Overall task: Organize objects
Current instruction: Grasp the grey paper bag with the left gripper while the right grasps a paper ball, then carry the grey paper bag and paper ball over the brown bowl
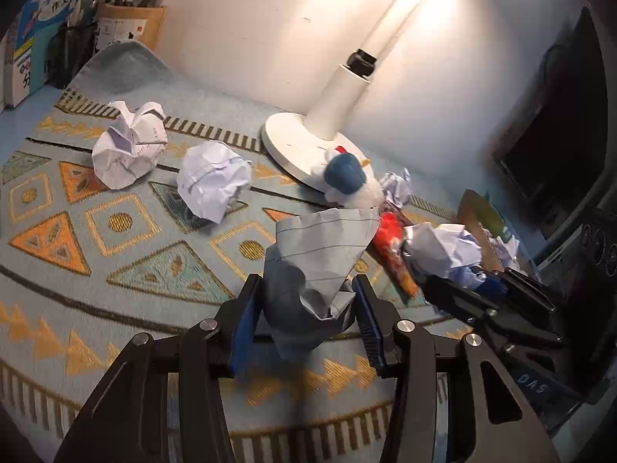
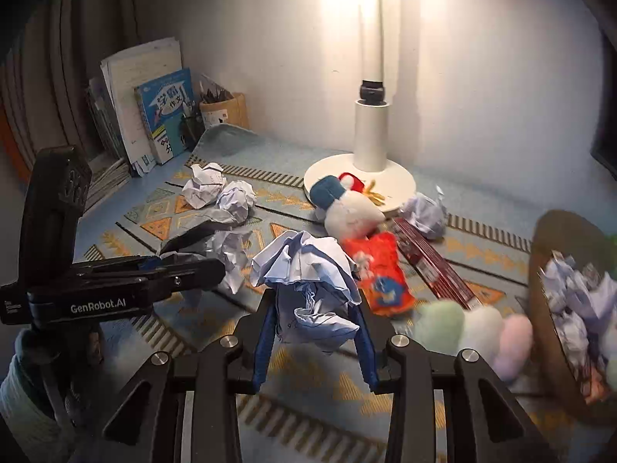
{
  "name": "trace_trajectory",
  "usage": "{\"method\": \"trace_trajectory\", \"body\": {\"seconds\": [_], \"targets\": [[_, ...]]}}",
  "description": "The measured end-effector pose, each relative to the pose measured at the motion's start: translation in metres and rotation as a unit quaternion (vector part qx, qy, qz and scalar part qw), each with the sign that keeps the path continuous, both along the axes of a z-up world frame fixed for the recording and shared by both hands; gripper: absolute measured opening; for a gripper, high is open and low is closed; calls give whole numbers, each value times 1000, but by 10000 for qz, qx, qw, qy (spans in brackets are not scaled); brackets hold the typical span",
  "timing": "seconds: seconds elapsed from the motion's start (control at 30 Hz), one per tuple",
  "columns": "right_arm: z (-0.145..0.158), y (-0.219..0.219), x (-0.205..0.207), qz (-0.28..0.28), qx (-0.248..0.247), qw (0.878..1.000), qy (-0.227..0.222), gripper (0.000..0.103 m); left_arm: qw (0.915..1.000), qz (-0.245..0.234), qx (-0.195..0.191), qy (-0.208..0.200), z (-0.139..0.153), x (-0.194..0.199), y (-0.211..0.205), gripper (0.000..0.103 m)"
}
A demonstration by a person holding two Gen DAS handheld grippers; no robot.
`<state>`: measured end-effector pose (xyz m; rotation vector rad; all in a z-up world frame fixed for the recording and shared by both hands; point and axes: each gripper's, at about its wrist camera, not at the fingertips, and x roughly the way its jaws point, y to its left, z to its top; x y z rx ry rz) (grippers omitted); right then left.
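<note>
1. Left gripper [image 1: 306,301]: jaws partly closed on a crumpled sheet of lined paper [image 1: 324,247]. The blue pads press its lower folds from both sides, and the loose upper flap fans out above the fingertips, so the grip is low on the wad.
2. Right gripper [image 2: 314,316]: jaws likewise narrowed on a crumpled bluish paper ball [image 2: 308,277], clamped across its middle; the ball appears lifted clear of the patterned mat [image 2: 127,247].
3. Both wads are pinched at their bulk rather than at an edge, probably so the springy paper cannot slip out in transit.
4. Basket [image 2: 547,270]: at the right edge of the right wrist view, already holding crumpled paper. It is judged to be the collecting place, which would explain why the right gripper's load sits on that side.
5. Remaining paper balls [image 1: 212,185] lie well apart on the mat to the left, still to be gathered.
6. A stuffed toy [image 2: 347,208] leans on the lamp base [image 2: 401,185]; a red packet [image 2: 378,274] lies just beside it.
7. Books [image 2: 166,115] and a pen holder [image 2: 223,110] stand against the wall.
</note>
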<state>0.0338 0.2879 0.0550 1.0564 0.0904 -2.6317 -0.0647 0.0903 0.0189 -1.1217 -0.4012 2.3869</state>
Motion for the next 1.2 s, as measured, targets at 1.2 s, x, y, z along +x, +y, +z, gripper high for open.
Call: {"method": "trace_trajectory", "body": {"seconds": [1.2], "targets": [[-32, 131, 66, -1545, -1251, 9798, -235, 37, 9873, 229, -1490, 503, -6, 70, 58, 50]]}}
